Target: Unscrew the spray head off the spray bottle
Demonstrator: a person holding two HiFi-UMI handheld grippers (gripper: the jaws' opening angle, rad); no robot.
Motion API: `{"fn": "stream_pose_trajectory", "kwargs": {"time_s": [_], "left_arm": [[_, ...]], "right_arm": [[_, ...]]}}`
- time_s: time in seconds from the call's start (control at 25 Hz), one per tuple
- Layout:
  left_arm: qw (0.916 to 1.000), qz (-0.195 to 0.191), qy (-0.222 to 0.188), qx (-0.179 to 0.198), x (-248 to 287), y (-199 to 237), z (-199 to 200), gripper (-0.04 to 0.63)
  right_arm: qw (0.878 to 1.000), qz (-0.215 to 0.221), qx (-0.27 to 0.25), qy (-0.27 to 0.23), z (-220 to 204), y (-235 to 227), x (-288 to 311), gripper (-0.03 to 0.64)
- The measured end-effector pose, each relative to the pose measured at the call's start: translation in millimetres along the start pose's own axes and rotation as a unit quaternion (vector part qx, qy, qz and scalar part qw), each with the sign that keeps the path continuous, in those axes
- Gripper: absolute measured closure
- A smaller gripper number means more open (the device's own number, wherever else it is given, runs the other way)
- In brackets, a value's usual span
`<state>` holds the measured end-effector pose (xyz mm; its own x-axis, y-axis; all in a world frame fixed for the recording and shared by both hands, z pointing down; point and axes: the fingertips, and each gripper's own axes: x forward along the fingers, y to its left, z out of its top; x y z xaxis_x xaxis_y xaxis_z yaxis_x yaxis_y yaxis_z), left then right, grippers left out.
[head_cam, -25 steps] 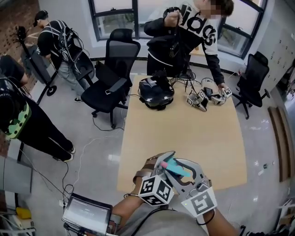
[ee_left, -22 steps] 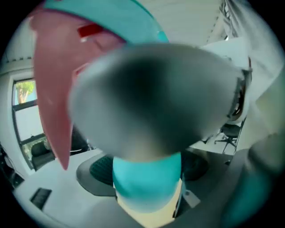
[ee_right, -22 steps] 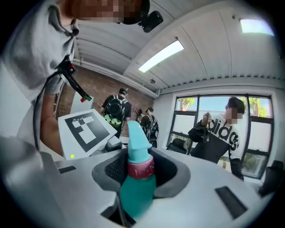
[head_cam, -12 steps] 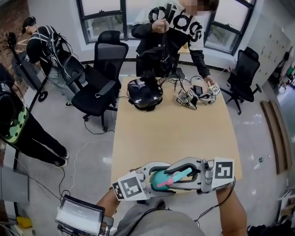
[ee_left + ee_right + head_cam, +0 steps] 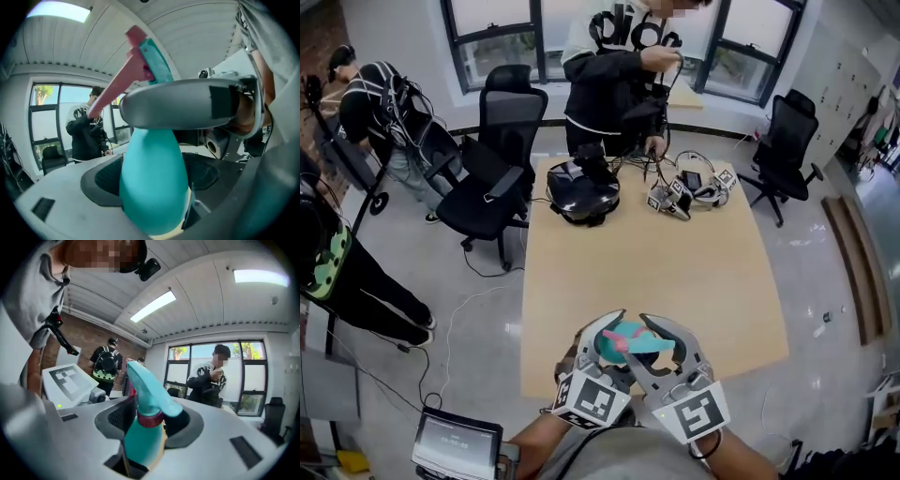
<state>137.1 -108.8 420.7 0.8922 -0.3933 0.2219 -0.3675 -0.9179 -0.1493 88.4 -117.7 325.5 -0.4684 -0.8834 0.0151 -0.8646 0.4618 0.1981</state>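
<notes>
Spray bottle (image 5: 152, 187) pinched in left gripper (image 5: 159, 145), bare table (image 5: 694, 272) ahead; right gripper (image 5: 147, 420) jaws, just opening, loosely flank spray head (image 5: 150, 394).

1. Head view: spray bottle (image 5: 621, 334) mostly hidden under left hand-held gripper (image 5: 154, 180) & right hand-held gripper (image 5: 151, 420); only a teal-pink sliver shows.
2. Left gripper view: bottle neck behind a jaw of right hand-held gripper (jaws just opened further, collar betw. them).
3. Right gripper view: lower body sunk betw. jaws.
4. Gear (image 5: 689, 192) on far worktop (image 5: 675, 272): too small to ID.
</notes>
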Motion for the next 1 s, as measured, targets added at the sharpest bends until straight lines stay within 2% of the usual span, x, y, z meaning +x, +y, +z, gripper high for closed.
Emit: {"fn": "stream_pose_trajectory", "kwargs": {"time_s": [0.08, 0.12, 0.16, 0.24, 0.28, 0.36, 0.4, 0.44, 0.56, 0.68, 0.84, 1.0], "left_arm": [[0.9999, 0.01, -0.007, 0.005, 1, -1, 5, 0.209], [0.9999, 0.003, -0.014, 0.002, 0, -3, 7, 0.209], [0.9995, -0.013, -0.027, -0.003, -2, -6, 11, 0.21], [0.9956, -0.065, -0.066, -0.014, -11, -14, 25, 0.21], [0.9918, -0.093, -0.086, -0.018, -17, -18, 32, 0.21], [0.9855, -0.133, -0.104, -0.022, -26, -24, 37, 0.21], [0.9845, -0.141, -0.102, -0.017, -29, -25, 35, 0.21], [0.9849, -0.143, -0.097, -0.01, -30, -25, 30, 0.212], [0.9879, -0.131, -0.083, -0.002, -30, -21, 10, 0.212], [0.9928, -0.099, -0.068, -0.006, -24, -13, -22, 0.212], [0.9979, -0.047, -0.036, -0.026, -8, 0, -87, 0.21], [0.9986, -0.017, -0.006, -0.05, 13, 4, -160, 0.21]], "right_arm": [[1.0, -0.008, 0.003, 0.014, 1, 2, -1, 0.451], [1.0, 0.005, 0.011, 0.018, 2, 4, -2, 0.461], [0.999, 0.028, 0.028, 0.019, 4, 7, -4, 0.469], [0.991, 0.104, 0.084, 0.015, 10, 14, -11, 0.476], [0.981, 0.154, 0.114, 0.008, 15, 18, -16, 0.476], [0.954, 0.255, 0.157, -0.011, 29, 23, -29, 0.476], [0.943, 0.286, 0.169, -0.019, 38, 23, -33, 0.476], [0.938, 0.301, 0.173, -0.027, 45, 20, -35, 0.476], [0.941, 0.294, 0.161, -0.04, 63, 7, -34, 0.476], [0.948, 0.279, 0.151, -0.042, 75, -4, -33, 0.476], [0.957, 0.251, 0.141, -0.043, 78, -14, -32, 0.476], [0.965, 0.223, 0.134, -0.017, 61, -20, -28, 0.476]]}}
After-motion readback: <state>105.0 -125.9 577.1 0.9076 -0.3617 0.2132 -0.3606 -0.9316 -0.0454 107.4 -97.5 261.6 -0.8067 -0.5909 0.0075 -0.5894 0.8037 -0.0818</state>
